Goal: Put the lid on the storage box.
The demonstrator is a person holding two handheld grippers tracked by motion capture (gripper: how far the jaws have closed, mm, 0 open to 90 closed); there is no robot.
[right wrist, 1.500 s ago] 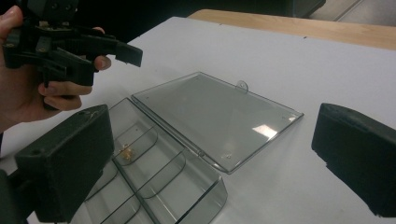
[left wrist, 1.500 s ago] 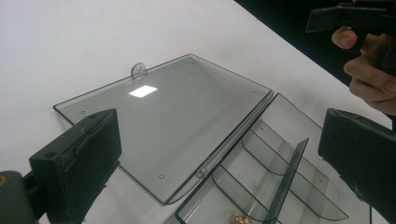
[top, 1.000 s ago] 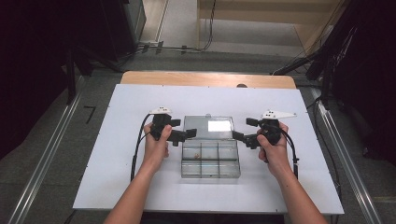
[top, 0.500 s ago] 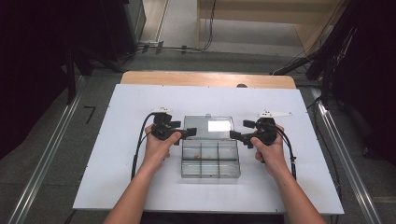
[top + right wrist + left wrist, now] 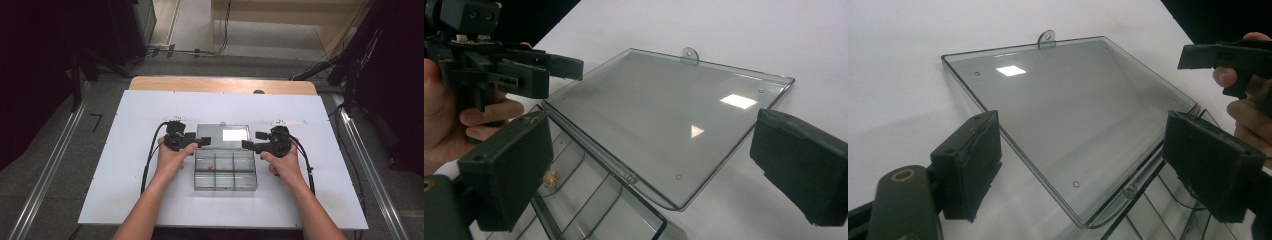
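Both hands have shifted slightly away from the person, toward the hinge line, since the earlier frame. On the left, the left gripper (image 5: 199, 142) hovers at the lid's left edge; its jaws are spread, have just been closing a little, and pinch nothing. At centre, the clear compartment box (image 5: 225, 172) sits on the white table (image 5: 125, 175), its lid (image 5: 223, 135) folded flat behind it. On the right, the right gripper (image 5: 248, 145) holds its jaws spread, empty. To close the lid cleanly, grip both side edges evenly and swing it forward together. Box and lid remain unmoved.
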